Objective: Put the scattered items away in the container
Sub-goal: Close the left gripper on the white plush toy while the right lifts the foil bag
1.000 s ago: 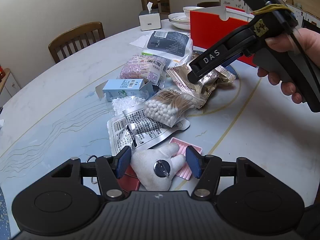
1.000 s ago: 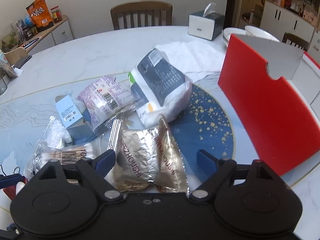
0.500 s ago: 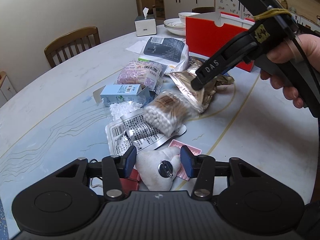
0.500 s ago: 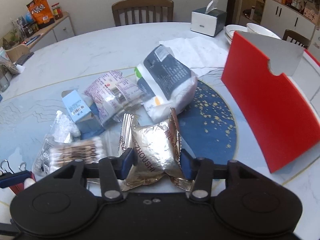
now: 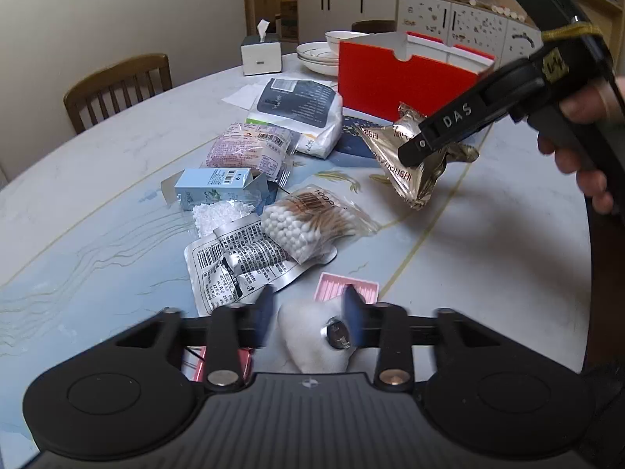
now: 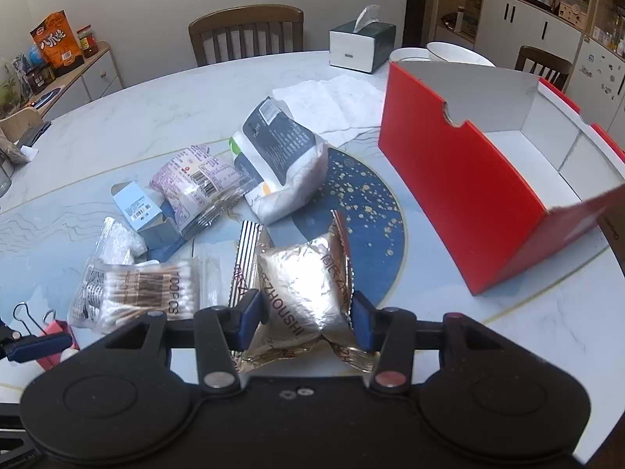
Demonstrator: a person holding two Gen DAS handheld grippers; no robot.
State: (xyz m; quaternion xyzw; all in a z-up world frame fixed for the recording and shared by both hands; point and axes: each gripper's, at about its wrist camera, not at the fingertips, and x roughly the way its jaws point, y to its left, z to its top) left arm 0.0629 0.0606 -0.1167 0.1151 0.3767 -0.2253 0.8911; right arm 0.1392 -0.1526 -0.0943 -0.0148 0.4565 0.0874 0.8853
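Right gripper (image 6: 308,322) clamped on foil packet (image 6: 302,289), lifted clear for the red box (image 6: 468,195); left gripper (image 5: 308,318) pinching white plush toy (image 5: 312,340), prob. next to go in.

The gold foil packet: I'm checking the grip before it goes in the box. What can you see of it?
The gold foil packet is a crinkled, shiny metallic pouch with brown lettering and crimped, ribbed end seals. The right tool is shut on it, one finger pressing each side. In the left wrist view it hangs lifted off the table, in front of the red box.
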